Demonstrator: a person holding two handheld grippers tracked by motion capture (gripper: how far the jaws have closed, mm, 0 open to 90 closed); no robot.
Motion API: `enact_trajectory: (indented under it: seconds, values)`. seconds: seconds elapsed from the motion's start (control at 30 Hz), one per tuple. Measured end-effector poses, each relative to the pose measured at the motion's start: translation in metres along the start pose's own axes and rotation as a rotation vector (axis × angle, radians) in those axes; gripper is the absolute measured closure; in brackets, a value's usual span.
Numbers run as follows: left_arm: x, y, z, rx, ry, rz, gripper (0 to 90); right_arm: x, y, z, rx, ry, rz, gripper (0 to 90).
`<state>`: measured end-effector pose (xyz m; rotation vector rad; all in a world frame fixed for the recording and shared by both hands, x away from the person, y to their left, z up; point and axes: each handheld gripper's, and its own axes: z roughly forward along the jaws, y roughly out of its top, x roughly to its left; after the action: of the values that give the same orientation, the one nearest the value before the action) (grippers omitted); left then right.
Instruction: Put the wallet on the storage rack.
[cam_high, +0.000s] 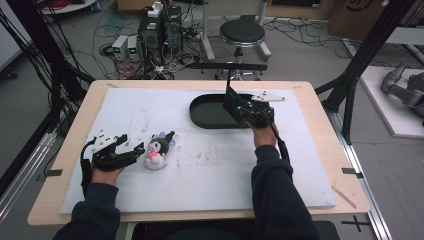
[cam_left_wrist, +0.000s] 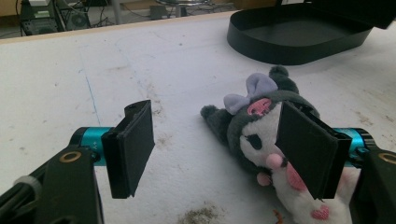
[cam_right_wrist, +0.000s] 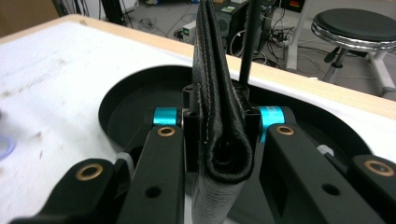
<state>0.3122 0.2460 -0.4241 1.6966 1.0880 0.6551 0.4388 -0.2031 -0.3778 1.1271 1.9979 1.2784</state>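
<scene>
The right gripper (cam_right_wrist: 219, 135) is clamping a folded black leather strap (cam_right_wrist: 217, 93) over the black tray (cam_high: 210, 112); the left gripper (cam_left_wrist: 224, 154) is standing open, one pad touching the plush toy (cam_left_wrist: 266, 140).

On the table (cam_high: 320, 165) lies a mat (cam_high: 200, 170); the plush toy (cam_high: 159, 149) rests on its near left part, with the left gripper (cam_high: 134, 151) just left of it. The tray (cam_high: 210, 111) sits farther off toward the right, well apart from the toy, and the right gripper (cam_high: 243, 111) hangs over the tray's right end with a folded strap (cam_right_wrist: 219, 116) between its jaws. A stool (cam_high: 242, 34) stands on the floor beyond the table's far edge.
</scene>
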Motion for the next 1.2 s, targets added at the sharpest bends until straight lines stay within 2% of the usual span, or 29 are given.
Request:
enact_trajectory:
  seconds: [0.07,0.23,0.3,0.33,0.4,0.53,0.57,0.6,0.67,0.7,0.73,0.77,0.8,0.87,0.9,0.93,0.97,1.0,1.1,1.13,1.2]
  values:
    - [0.0,0.0,0.0,-0.002,-0.002,-0.001,27.4,0.001,0.0,0.011,-0.015,-0.003,0.023,78.1]
    - [-0.001,0.0,0.0,-0.002,-0.008,0.0,27.4,-0.002,-0.001,0.042,-0.017,-0.049,0.1,78.1]
    - [-0.001,0.0,0.0,-0.002,-0.008,-0.001,27.4,-0.002,-0.001,0.044,-0.02,-0.05,0.107,78.0]
    - [-0.001,0.0,0.0,-0.001,-0.007,-0.002,27.4,-0.002,-0.003,0.051,-0.008,-0.045,0.128,78.0]
    - [-0.001,0.0,0.0,-0.002,-0.008,-0.004,27.4,-0.002,-0.005,0.054,0.008,-0.042,0.127,77.9]
    - [-0.001,-0.001,0.0,-0.002,-0.005,-0.004,27.4,0.002,-0.011,0.065,0.058,-0.044,0.101,77.3]
    - [-0.001,-0.001,-0.001,-0.002,-0.004,-0.003,27.4,0.003,-0.012,0.066,0.064,-0.061,0.087,76.3]
    - [-0.001,-0.001,-0.001,-0.001,-0.003,-0.003,27.4,0.003,-0.012,0.066,0.073,-0.102,0.047,71.8]
    - [-0.001,-0.001,-0.002,-0.001,-0.004,-0.002,27.4,0.003,-0.012,0.064,0.091,-0.151,-0.008,67.5]
    - [-0.001,-0.001,-0.002,0.0,-0.004,-0.002,27.4,0.003,-0.012,0.064,0.091,-0.151,-0.008,67.5]
    - [-0.001,-0.001,-0.002,-0.001,-0.003,-0.003,27.4,0.001,-0.011,0.063,0.121,-0.173,-0.048,63.8]
    - [-0.001,-0.001,-0.002,0.0,-0.002,-0.003,27.4,0.001,-0.011,0.063,0.121,-0.173,-0.048,63.8]
    - [-0.001,-0.001,-0.002,0.0,-0.003,-0.002,27.4,-0.002,-0.012,0.061,0.144,-0.198,-0.073,58.4]
    - [-0.002,-0.001,-0.002,0.0,-0.003,-0.002,27.4,-0.003,-0.012,0.061,0.158,-0.205,-0.079,56.4]
    - [-0.002,-0.001,-0.002,0.0,-0.003,-0.001,27.4,-0.005,-0.013,0.06,0.168,-0.213,-0.084,53.5]
    - [-0.002,-0.001,-0.002,0.0,-0.004,-0.001,27.4,-0.008,-0.014,0.059,0.196,-0.242,-0.096,44.9]
    - [-0.002,-0.001,-0.001,-0.001,-0.005,-0.002,27.4,-0.008,-0.014,0.059,0.196,-0.242,-0.096,44.9]
    - [-0.002,-0.001,-0.001,-0.004,-0.004,-0.006,27.4,-0.01,-0.015,0.059,0.232,-0.29,-0.106,39.1]
    - [-0.002,-0.001,-0.002,-0.004,-0.003,-0.006,27.4,-0.015,-0.017,0.058,0.257,-0.308,-0.101,37.6]
    - [-0.002,-0.001,-0.002,-0.004,-0.003,-0.005,27.4,-0.019,-0.018,0.056,0.263,-0.299,-0.093,37.6]
    - [-0.001,-0.002,-0.002,-0.004,-0.002,-0.006,27.4,-0.024,-0.022,0.047,0.242,-0.299,-0.088,37.6]
